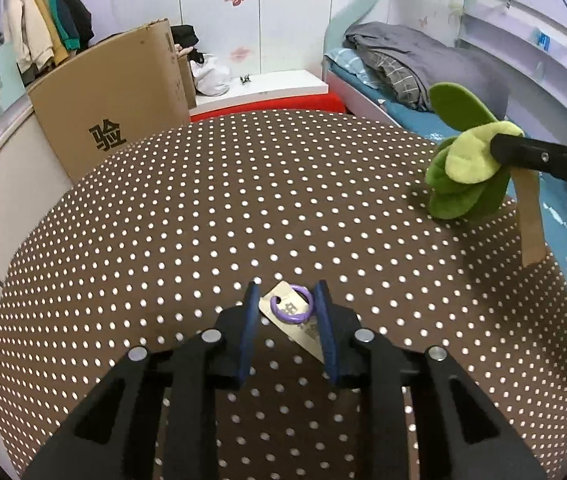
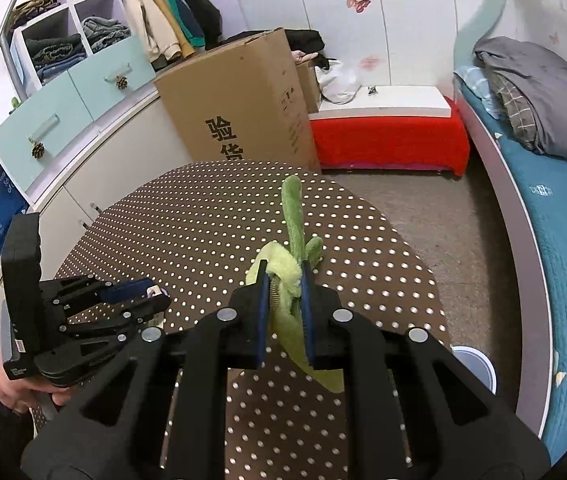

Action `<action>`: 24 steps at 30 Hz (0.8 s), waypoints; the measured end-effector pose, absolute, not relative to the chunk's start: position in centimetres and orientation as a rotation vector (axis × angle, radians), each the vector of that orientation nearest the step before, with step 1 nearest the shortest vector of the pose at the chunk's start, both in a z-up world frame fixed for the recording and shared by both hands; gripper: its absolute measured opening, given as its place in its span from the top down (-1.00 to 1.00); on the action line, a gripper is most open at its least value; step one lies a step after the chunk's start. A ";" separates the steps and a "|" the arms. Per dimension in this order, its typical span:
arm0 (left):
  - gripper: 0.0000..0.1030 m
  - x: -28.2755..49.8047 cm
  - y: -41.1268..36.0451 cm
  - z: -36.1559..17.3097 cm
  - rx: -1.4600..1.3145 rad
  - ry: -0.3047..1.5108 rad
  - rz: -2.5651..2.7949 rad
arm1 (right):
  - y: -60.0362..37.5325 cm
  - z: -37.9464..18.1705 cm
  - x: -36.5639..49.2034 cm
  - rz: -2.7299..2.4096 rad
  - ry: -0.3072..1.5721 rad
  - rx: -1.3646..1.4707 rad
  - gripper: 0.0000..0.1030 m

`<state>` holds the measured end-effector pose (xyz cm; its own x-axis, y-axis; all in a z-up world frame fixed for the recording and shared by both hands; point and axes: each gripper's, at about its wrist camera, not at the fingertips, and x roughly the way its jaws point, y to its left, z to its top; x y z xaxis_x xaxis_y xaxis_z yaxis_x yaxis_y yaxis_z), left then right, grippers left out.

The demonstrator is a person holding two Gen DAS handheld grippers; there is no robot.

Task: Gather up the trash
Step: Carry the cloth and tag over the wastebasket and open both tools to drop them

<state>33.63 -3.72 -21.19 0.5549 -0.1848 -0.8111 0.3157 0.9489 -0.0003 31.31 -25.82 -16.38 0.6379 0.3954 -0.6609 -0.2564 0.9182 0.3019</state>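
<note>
A green plush leafy toy (image 2: 291, 268) with a tan strap (image 1: 529, 216) hanging from it is held above the right side of the brown dotted table (image 1: 223, 200). My right gripper (image 2: 285, 276) is shut on it; it also shows in the left wrist view (image 1: 467, 168). A tan card tag with a purple ring (image 1: 291, 310) lies on the table near its front. My left gripper (image 1: 288, 292) has its blue pads on either side of the tag and ring, close to them, low at the table. The left gripper (image 2: 151, 294) also shows in the right wrist view.
A tall cardboard box (image 1: 111, 104) stands behind the table on the left. A red-and-white bench (image 2: 387, 136) lies at the back, a bed (image 2: 555, 208) with grey bedding on the right. Cabinets and drawers (image 2: 67, 100) line the left wall. A white round bin (image 2: 477, 364) sits by the table's right edge.
</note>
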 end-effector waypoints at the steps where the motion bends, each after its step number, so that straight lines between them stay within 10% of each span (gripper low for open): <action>1: 0.50 33.3 -3.6 -21.1 0.133 0.940 -0.302 | -26.2 -16.2 31.1 0.373 0.793 0.190 0.72; 24: 0.50 27.5 -13.2 -9.8 0.101 0.694 -0.493 | -37.7 -8.9 24.0 0.243 0.570 0.271 0.72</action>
<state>27.46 -13.23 -9.83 0.6590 -0.4020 -0.6357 0.4681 0.8808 -0.0717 23.96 -37.70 -8.93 0.8150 0.2994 -0.4961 -0.1509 0.9363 0.3172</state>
